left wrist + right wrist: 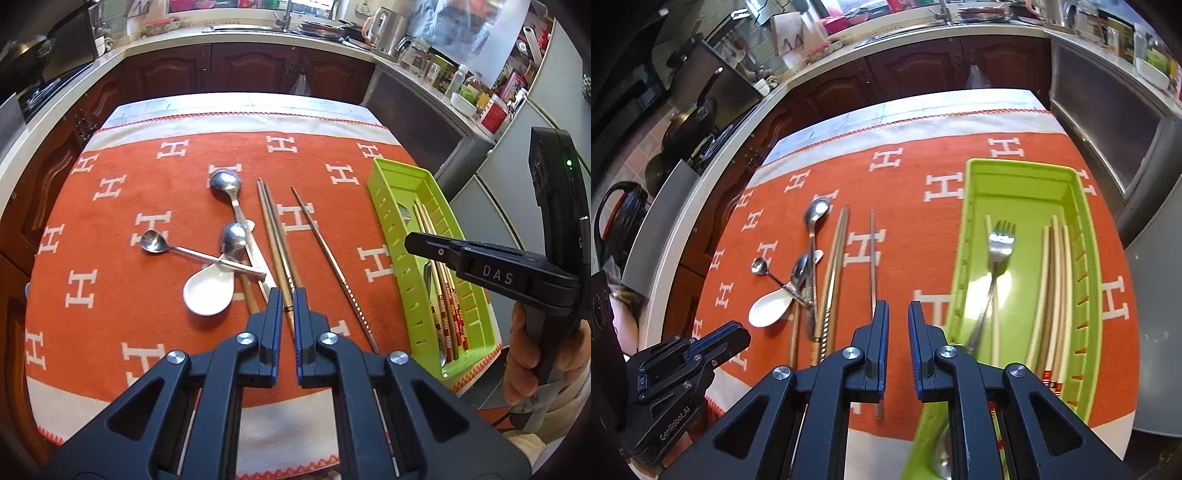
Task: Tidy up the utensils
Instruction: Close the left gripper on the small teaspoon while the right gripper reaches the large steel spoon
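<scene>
A lime-green tray (380, 192) (1086, 236) stands at the table's right side. It holds a steel fork (999, 243) and several pale chopsticks (1056, 280). On the orange cloth lie metal spoons (226, 184), a small spoon (155, 242), a white ceramic spoon (208, 291) (768, 308), a pair of golden chopsticks (275, 236) (833, 277) and a single steel chopstick (332, 262) (873, 266). My left gripper (288, 295) is open a little, its fingertips either side of the golden chopsticks' near end. My right gripper (898, 310) is open and empty, just left of the tray.
The orange H-patterned cloth (110, 229) covers the table. Dark wood cabinets (255, 70) and a cluttered counter with a kettle (389, 29) surround it. A steel appliance (1108, 122) stands beyond the tray.
</scene>
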The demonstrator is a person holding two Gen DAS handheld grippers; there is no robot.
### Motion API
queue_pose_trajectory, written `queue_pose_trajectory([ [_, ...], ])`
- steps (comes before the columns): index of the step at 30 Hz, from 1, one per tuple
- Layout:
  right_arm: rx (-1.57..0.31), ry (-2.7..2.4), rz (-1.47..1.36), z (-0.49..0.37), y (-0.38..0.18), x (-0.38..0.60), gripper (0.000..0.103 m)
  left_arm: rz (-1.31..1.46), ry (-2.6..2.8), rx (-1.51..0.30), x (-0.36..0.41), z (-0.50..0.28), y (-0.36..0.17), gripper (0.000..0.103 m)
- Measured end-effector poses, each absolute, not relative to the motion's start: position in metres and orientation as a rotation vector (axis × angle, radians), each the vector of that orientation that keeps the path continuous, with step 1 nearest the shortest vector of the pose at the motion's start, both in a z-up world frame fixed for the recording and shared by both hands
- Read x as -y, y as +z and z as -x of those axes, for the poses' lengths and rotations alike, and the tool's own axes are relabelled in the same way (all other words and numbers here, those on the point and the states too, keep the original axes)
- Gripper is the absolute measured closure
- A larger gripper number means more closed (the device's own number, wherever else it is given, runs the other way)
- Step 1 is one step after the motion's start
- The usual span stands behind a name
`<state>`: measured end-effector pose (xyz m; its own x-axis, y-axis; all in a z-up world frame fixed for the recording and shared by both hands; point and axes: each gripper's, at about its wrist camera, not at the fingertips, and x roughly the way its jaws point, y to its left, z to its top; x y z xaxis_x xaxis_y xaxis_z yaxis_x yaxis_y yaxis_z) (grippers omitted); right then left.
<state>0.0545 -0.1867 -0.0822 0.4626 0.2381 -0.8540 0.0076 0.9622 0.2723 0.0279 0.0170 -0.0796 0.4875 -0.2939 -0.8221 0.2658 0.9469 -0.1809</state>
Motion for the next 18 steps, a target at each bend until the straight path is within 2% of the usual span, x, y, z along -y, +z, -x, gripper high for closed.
queue_pose_trajectory([
  [18,-1.154,0.259,-0.141,-0.079,-0.096,0.107,0.09,0.245,-0.231,-1.098,-0.107,-0.047,-0.119,0.1],
])
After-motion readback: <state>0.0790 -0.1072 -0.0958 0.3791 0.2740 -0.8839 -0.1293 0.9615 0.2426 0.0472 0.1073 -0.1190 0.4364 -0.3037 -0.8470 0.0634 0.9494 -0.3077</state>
